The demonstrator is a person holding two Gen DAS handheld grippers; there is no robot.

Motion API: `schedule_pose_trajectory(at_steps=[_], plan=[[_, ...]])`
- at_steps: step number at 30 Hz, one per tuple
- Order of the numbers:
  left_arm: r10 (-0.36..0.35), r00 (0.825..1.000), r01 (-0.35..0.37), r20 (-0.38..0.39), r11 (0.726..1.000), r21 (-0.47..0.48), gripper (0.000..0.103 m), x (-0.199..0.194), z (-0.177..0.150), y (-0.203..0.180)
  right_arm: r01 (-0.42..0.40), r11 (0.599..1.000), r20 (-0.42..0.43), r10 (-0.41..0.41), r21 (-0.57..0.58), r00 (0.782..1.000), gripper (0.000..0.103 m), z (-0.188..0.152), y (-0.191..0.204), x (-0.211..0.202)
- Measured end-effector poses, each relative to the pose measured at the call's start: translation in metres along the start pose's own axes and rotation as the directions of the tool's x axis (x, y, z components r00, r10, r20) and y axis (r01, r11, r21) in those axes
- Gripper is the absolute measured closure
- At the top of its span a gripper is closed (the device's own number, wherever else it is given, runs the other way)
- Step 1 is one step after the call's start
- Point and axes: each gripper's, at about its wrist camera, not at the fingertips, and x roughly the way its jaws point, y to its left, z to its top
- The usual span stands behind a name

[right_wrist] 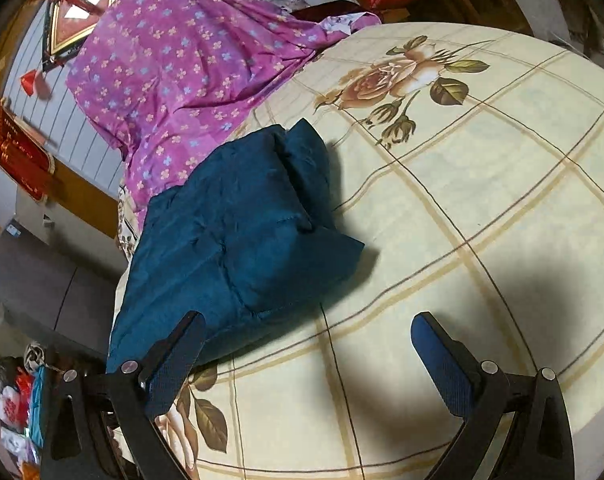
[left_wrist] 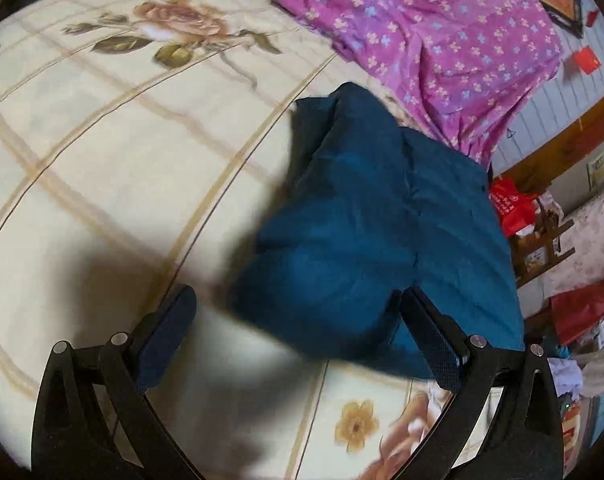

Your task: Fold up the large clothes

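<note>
A dark teal padded garment [left_wrist: 373,232] lies folded into a thick bundle on the cream flowered bed sheet [left_wrist: 114,152]. It also shows in the right wrist view [right_wrist: 238,232]. My left gripper [left_wrist: 298,304] is open just above the bundle's near edge, its right finger [left_wrist: 433,336] over the cloth. My right gripper [right_wrist: 307,332] is open and empty over the sheet [right_wrist: 481,184], its left finger [right_wrist: 178,356] over the bundle's near corner. Neither holds the garment.
A purple flowered quilt [left_wrist: 433,36] is heaped at the bed's head, behind the bundle; it also shows in the right wrist view [right_wrist: 182,64]. Beyond the bed edge stand red bags [left_wrist: 513,208], a wooden rack and a grey cabinet [right_wrist: 42,280].
</note>
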Motion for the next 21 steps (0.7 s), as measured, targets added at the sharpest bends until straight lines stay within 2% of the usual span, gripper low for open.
schedule_pose_trajectory(at_steps=[4,8,13,19,21], plan=[[0.001,1.000,-0.001,0.009,1.000,0.014,0.001,0.016,0.015,-0.006,-0.044,0.998,-0.049,0.046,0.043,0.998,0.000,0.002,-0.005,0.021],[-0.005,1.000,0.005,0.010,1.000,0.029,0.001,0.028,0.026,-0.012,-0.115,0.989,-0.043,0.119,0.096,0.992,0.000,0.014,-0.004,0.041],[-0.063,0.998,0.063,0.003,0.998,-0.004,0.001,0.042,0.043,-0.013,-0.115,0.993,-0.043,0.115,0.021,0.992,0.000,0.033,0.015,0.072],[-0.126,0.988,0.131,-0.089,0.990,0.051,0.001,0.070,0.074,-0.023,-0.081,0.996,0.010,0.082,-0.044,0.997,0.000,0.057,0.021,0.097],[-0.167,0.975,0.178,-0.148,0.982,0.068,0.001,0.078,0.083,-0.025,-0.088,0.994,0.002,0.089,-0.063,0.996,0.000,0.065,0.021,0.103]])
